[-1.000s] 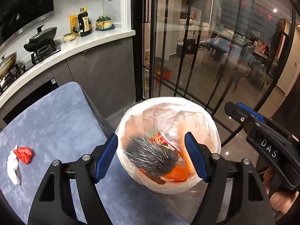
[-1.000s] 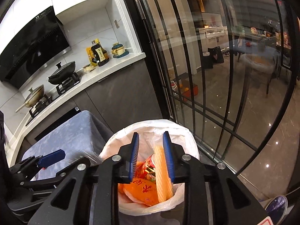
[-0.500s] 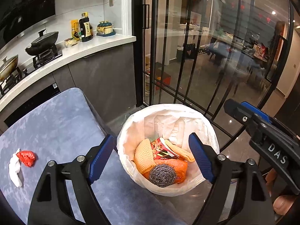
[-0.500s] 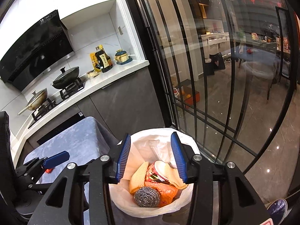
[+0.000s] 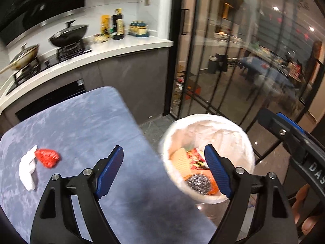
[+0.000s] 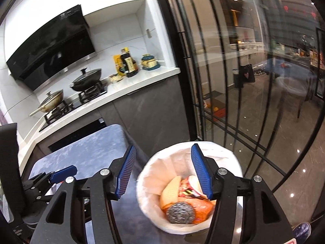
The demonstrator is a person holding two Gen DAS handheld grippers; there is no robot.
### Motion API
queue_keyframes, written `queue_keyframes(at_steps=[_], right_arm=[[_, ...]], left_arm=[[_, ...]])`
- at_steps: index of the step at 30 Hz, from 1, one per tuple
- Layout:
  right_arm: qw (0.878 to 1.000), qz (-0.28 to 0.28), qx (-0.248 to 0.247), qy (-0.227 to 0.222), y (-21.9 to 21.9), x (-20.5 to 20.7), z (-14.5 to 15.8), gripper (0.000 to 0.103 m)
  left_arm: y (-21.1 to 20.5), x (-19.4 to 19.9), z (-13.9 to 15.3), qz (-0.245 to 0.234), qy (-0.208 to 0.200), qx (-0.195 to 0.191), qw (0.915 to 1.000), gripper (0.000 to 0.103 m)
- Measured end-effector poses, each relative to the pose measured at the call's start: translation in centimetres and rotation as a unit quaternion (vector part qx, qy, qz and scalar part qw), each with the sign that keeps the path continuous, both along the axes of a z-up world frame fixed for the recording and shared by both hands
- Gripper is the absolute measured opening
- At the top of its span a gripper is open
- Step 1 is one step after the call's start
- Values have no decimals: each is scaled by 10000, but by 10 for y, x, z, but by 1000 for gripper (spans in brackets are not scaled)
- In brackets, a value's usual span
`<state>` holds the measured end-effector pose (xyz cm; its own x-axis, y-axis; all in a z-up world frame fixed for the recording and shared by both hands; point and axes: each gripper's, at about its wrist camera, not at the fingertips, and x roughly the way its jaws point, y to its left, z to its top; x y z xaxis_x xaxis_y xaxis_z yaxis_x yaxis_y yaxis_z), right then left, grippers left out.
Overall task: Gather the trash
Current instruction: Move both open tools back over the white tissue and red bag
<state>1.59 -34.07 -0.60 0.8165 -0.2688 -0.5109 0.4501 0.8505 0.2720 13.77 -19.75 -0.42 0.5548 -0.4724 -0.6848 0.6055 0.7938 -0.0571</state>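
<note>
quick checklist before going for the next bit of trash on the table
1. Left gripper empty, jaws apart: ok.
2. Right gripper empty; its jaws have just been opening, nothing between them: ok.
3. Steel scrubber lies inside the bin: ok.
4. Red wrapper and white tissue lie on the table, nothing covering them: ok.
5. Wrapper and tissue touching, so one grab may take both: cannot tell.
6. Room left in the bin: ok.

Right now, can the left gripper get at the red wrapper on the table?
Probably yes. The left gripper is open and empty, and the red wrapper lies in the open on the blue table, touching only a white tissue; nothing stands between them.
</note>
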Motion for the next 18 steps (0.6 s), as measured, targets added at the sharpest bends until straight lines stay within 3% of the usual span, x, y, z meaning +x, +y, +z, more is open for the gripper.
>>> queue_keyframes(at_steps=[9,18], right_arm=[[9978,655,-24,86,64,40,4,60],[9895,1413,87,294,142,94,-10,60]], left_arm=[[86,41,-3,1032,140,88,9945,79],[192,86,-23,2101,487,135,9764,80]])
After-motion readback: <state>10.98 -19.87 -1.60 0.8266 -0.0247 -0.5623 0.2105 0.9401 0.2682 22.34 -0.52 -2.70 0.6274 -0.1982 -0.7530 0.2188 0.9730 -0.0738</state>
